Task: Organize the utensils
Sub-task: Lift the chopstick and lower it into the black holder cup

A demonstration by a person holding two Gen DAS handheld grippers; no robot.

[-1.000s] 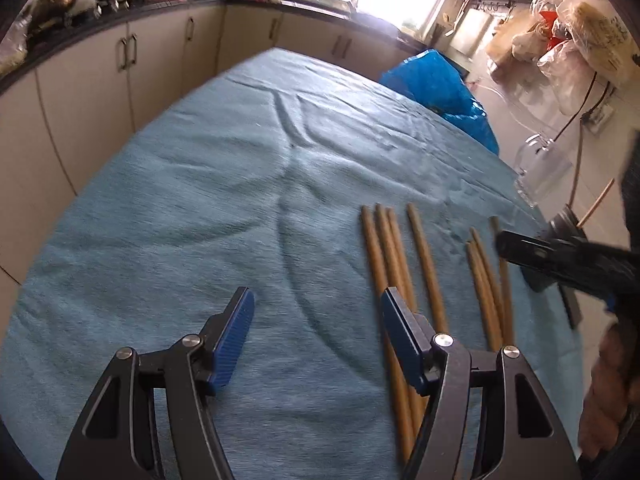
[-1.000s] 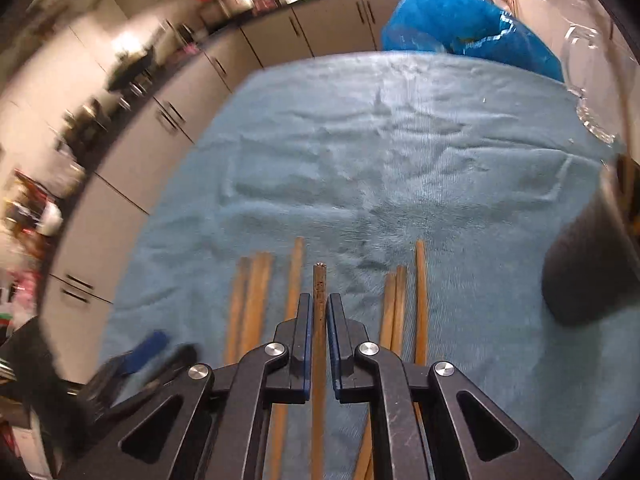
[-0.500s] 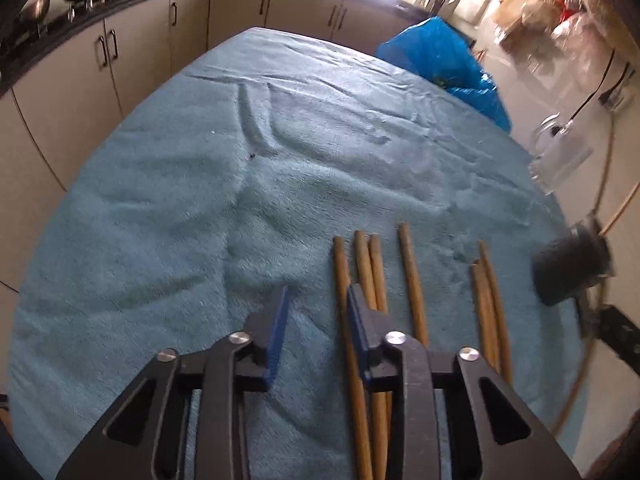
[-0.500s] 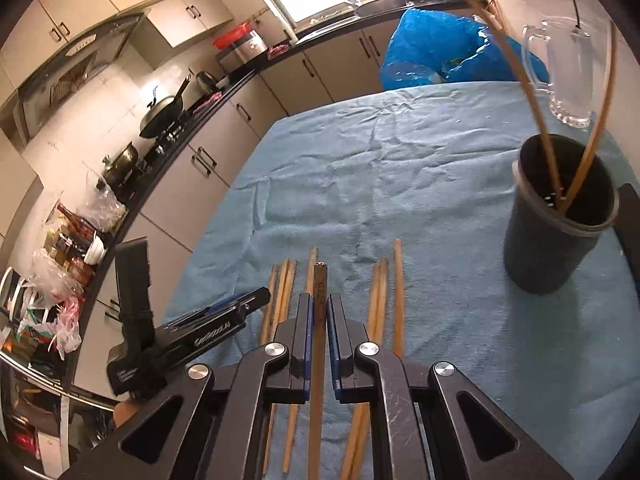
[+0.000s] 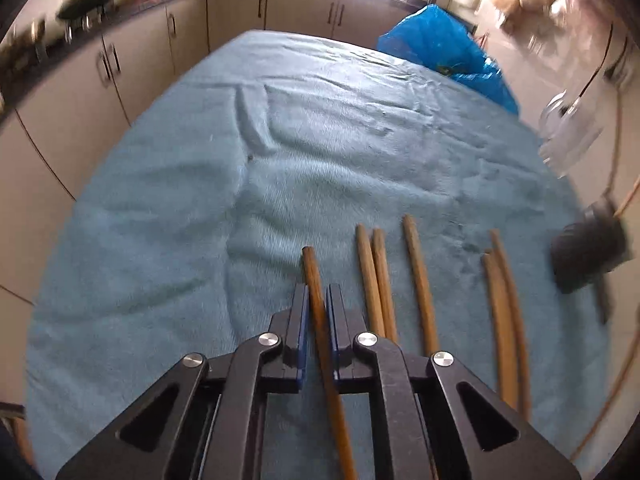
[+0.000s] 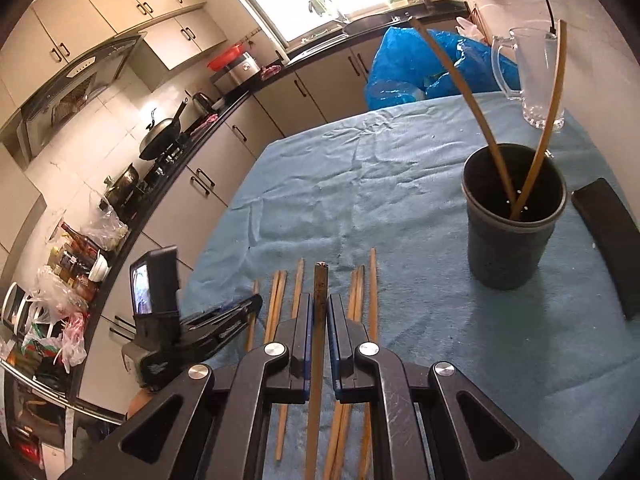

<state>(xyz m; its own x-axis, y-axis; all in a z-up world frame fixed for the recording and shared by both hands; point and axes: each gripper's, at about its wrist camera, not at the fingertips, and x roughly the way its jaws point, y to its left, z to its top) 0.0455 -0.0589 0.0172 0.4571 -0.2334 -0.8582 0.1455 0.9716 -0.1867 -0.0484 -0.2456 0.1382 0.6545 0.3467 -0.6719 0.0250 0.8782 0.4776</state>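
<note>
Left wrist view. My left tongs are pinching one wooden chopstick, whose tip sticks out ahead of the blue pads and whose shaft runs back under the frame. The blue towel covers the bench. To the right of the tongs, on the towel: a touching pair of chopsticks, then a single chopstick, then another close pair farther right. Far right, ahead of the last pair: the dark cup, blurred. Beyond it, a clear glass jug, also blurred. At the far edge of the bench, a blue plastic bag.

Right wrist view. My right tongs are pinching a second chopstick, the held stick, its blunt end pointing forward, raised above the row of loose chopsticks lying on the towel beneath and to both sides. Ahead and to the right: the dark cup, upright, with two thin sticks leaning crossed inside it. Just right of the cup, a flat black slab. Beyond the cup, the glass jug. To the left, low over the row's left end, the left tongs, seen side on.
</note>
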